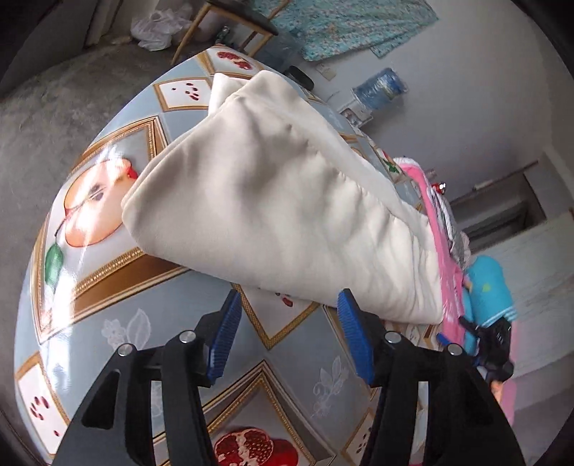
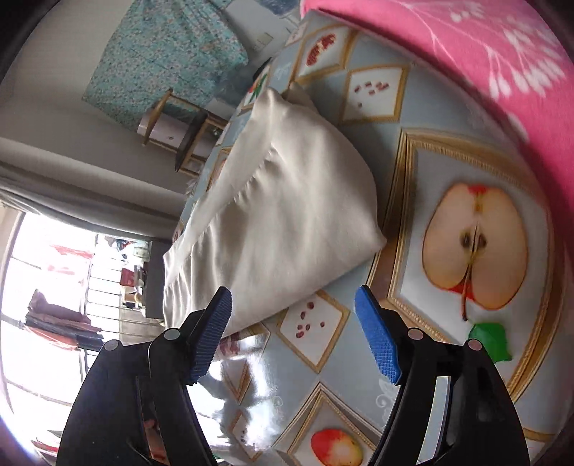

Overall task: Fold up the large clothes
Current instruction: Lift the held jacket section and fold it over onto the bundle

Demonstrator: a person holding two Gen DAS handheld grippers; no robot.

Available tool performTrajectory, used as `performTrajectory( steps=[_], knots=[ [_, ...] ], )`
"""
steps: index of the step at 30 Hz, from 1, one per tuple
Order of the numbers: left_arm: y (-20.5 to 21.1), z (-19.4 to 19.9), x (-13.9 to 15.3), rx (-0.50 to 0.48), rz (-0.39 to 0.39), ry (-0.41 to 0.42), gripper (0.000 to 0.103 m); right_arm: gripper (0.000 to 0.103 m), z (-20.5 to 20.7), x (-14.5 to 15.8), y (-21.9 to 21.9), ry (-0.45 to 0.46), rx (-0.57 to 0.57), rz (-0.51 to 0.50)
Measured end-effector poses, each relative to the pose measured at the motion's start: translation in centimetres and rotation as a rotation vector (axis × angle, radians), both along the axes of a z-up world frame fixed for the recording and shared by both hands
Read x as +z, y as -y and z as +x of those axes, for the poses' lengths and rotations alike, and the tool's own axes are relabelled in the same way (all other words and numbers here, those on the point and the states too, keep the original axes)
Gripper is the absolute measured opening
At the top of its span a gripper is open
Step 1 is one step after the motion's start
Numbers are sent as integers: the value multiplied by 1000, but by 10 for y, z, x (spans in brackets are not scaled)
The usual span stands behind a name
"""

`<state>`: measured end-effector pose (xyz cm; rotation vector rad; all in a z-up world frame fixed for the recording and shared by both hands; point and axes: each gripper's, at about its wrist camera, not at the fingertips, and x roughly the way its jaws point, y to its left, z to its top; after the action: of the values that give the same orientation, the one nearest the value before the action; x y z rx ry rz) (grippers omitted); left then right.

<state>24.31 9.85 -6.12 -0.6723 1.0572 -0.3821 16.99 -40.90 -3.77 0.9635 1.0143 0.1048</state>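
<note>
A cream garment [image 1: 272, 200] lies folded into a thick bundle on the fruit-patterned tablecloth [image 1: 150, 340]; it also shows in the right wrist view [image 2: 287, 215]. My left gripper [image 1: 287, 333] is open and empty, just short of the bundle's near edge. My right gripper [image 2: 294, 329] is open and empty, its left fingertip [image 2: 215, 319] beside the bundle's near corner. In the left wrist view the right gripper [image 1: 491, 344] shows at the right, beyond the bundle's end, held by a hand in a blue sleeve.
A pink patterned cloth [image 2: 484, 53] lies at the table's edge, also in the left wrist view [image 1: 445, 251]. A wooden chair [image 1: 229, 25], a water jug [image 1: 380, 88] and a teal cloth [image 1: 344, 25] stand beyond the table. A bright window [image 2: 46, 286] is at the left.
</note>
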Motion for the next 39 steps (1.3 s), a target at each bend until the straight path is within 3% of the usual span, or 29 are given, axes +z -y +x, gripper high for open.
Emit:
performTrajectory(
  steps=[7, 12, 16, 19, 21, 24, 27, 29, 34, 39],
  knots=[
    [-21, 5, -19, 240, -213, -60, 62, 68, 5, -20, 15, -18, -162, 116],
    [-24, 3, -21, 359, -273, -81, 62, 67, 15, -21, 16, -8, -250, 148],
    [-23, -3, -18, 465, -268, -89, 62, 67, 23, -20, 11, -9, -311, 131],
    [-9, -4, -7, 494, -142, -74, 62, 63, 26, -19, 4, -7, -354, 81],
    [2, -5, -1, 503, -38, -58, 59, 51, 26, -18, -2, -8, -377, 21],
    [16, -8, 1, 514, 101, -12, 47, 31, 26, -21, -6, -17, -392, -60],
    [29, -9, -1, 488, 219, 59, 37, 20, 31, -19, -12, -9, -377, -135],
    [33, -10, 1, 464, 282, 106, 23, 13, 30, -17, -11, 8, -344, -188],
    [51, -11, 32, 342, 466, 309, 15, 10, 43, 25, -17, 128, -268, -289],
    [76, -36, 79, 212, 603, 512, 14, 10, 23, 75, -29, 246, -198, -418]
  ],
)
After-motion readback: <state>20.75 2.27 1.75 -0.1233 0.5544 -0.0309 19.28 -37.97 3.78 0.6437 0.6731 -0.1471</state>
